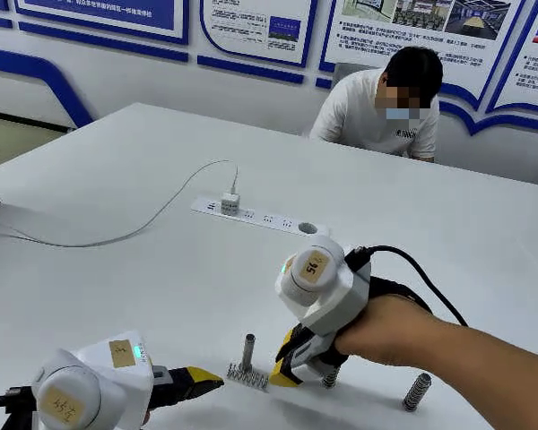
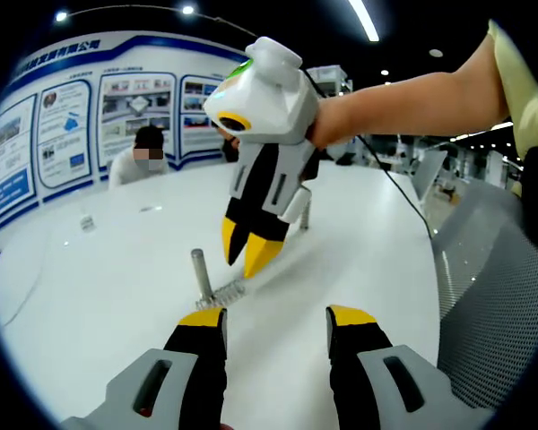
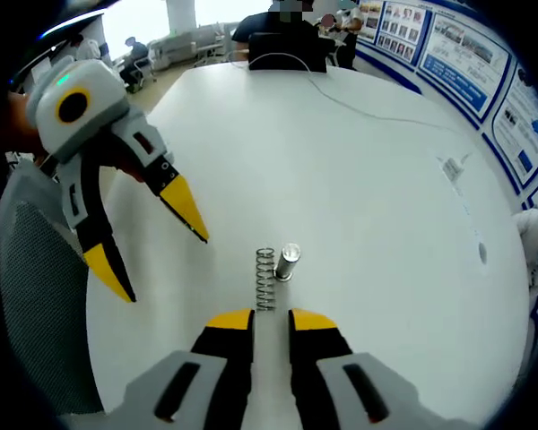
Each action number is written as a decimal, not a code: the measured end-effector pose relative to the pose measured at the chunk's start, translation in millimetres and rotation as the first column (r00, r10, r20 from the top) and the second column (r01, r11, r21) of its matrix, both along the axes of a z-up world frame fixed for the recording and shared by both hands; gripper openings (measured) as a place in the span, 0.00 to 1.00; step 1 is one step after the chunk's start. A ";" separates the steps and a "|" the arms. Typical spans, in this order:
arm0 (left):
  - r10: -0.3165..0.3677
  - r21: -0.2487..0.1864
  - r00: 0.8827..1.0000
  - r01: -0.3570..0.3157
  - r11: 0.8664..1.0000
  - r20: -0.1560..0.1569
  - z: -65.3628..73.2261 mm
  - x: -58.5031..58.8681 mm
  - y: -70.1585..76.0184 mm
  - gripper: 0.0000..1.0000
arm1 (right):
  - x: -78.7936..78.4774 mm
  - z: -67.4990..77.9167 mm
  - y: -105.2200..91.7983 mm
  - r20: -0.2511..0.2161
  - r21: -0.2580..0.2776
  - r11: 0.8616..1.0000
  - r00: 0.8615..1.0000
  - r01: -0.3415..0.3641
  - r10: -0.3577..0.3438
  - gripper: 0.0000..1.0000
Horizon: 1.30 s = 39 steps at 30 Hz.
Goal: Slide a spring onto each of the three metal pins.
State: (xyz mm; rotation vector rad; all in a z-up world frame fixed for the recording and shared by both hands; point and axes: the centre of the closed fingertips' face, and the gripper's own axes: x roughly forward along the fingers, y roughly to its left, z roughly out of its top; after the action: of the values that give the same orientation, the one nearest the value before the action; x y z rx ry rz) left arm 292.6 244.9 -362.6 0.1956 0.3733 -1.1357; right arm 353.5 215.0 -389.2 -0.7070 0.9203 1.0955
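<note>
While the right hand [image 1: 386, 331] reaches in from the right on a bare forearm [image 1: 493, 367] with the wrist dropped, we see the right gripper [image 1: 281, 376] pitched steeply nose-down at the table [image 1: 161, 269]. In its own view its jaws [image 3: 271, 320] stand a narrow gap apart and clamp nothing. The loose spring [image 3: 265, 278] lies flat on the table with its near end right at the tips; we cannot tell whether it touches them. An upright pin [image 3: 287, 262] stands bare, just beside the spring's far end. The left gripper [image 1: 208, 380] lies low and near level at bottom left, pointing at that spring from the other side. Its jaws [image 2: 276, 318] are spread wide and empty, short of the spring [image 2: 222, 291] and pin [image 2: 200, 273]. A second spring [image 1: 330, 378] and a third spring [image 1: 417, 391] stand upright further right.
</note>
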 end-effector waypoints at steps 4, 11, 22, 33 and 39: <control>-0.001 0.002 1.000 0.001 1.000 -0.002 -0.9 -0.8 -0.4 0.45 | -0.6 -6.8 3.9 -0.008 -0.004 1.000 1.000 0.002 -0.002 0.16; 0.002 0.004 1.000 -0.002 1.000 -0.003 -1.5 -0.3 1.6 0.45 | -1.2 -15.8 6.5 -0.013 -0.012 1.000 1.000 0.002 -0.002 0.16; 0.015 0.008 1.000 -0.015 1.000 -0.002 -1.0 1.8 6.2 0.45 | -0.7 -20.7 10.1 -0.026 -0.017 1.000 1.000 -0.002 0.002 0.12; 0.018 0.015 1.000 -0.018 1.000 0.002 -1.0 1.9 7.4 0.44 | -11.9 -12.5 6.8 -0.033 -0.024 0.999 0.999 -0.028 0.027 0.12; 0.007 0.019 1.000 -0.007 1.000 0.010 1.1 1.0 3.7 0.44 | -23.4 -0.5 4.7 -0.026 -0.030 0.997 0.997 -0.076 0.075 0.12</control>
State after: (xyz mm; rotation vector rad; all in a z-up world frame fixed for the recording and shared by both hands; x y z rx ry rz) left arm 293.6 248.6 -361.5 0.2162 0.3755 -1.1239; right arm 330.1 219.6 -389.7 -0.7601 0.9392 1.1610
